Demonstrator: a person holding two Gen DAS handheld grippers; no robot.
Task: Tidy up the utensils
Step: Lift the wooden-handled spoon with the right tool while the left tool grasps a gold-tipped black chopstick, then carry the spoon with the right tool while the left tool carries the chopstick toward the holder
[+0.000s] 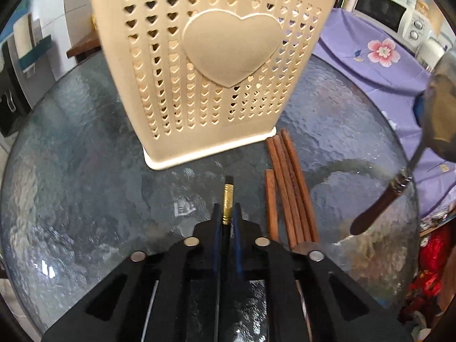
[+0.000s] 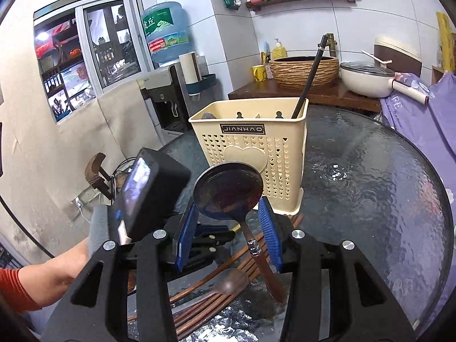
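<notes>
Glass table (image 1: 85,171): black chopstick (image 1: 228,202) pinched in left gripper (image 1: 228,213), cream holder (image 1: 216,85) just ahead, brown chopsticks (image 1: 290,193) beside.

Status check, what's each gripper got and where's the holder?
Left gripper shut on black chopstick. Right gripper holding spoon. Holder ahead; nothing blocking.

Cream heart-perforated utensil holder (image 1: 216,65), brown chopsticks (image 1: 290,188), lilac flowered cloth (image 1: 379,65), blue-grey textured glass table (image 1: 85,148).
</notes>
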